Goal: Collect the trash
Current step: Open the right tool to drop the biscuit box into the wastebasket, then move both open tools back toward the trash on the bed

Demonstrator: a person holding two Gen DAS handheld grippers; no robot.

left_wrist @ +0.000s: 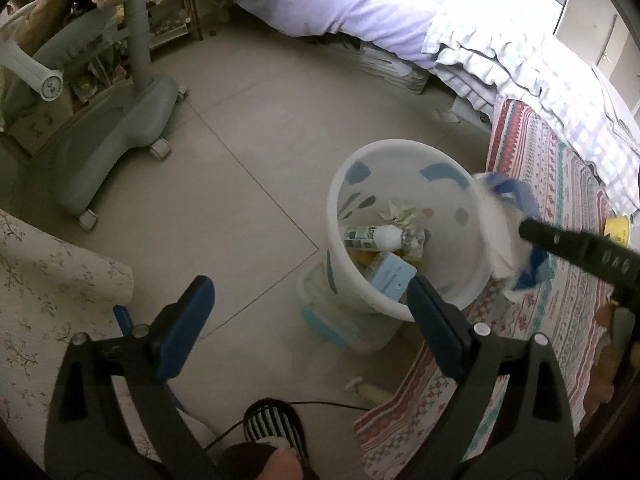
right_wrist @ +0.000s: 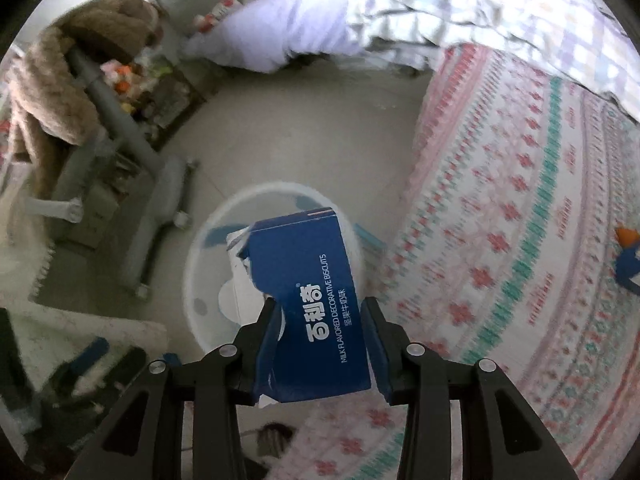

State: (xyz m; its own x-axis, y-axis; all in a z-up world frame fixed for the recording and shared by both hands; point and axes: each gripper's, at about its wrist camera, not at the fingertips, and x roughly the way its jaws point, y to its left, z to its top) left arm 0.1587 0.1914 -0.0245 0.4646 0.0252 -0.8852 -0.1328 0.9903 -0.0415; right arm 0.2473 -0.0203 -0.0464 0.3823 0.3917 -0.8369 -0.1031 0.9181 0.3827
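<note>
A white plastic bin (left_wrist: 400, 146) stands on the tiled floor beside the bed. Inside it lie a white-capped bottle (left_wrist: 372, 236), crumpled paper (left_wrist: 404, 216) and a pale blue carton (left_wrist: 392, 276). My left gripper (left_wrist: 310, 284) hangs open and empty just in front of the bin. My right gripper (right_wrist: 320, 302) is shut on a blue biscuit box (right_wrist: 304, 280), which sits deep between its pads. It holds the box directly above the bin (right_wrist: 280, 188). In the left wrist view the box (left_wrist: 508, 232) is a blur at the bin's right rim, with a black finger (left_wrist: 568, 242) behind it.
A patterned bedspread (left_wrist: 540, 160) hangs close to the bin on the right. At the left is a grey chair base on castors (left_wrist: 112, 140), with a floral cloth (left_wrist: 48, 280) nearer. A small striped device with a cable (left_wrist: 272, 428) and a pale bottle (left_wrist: 368, 390) lie on the floor.
</note>
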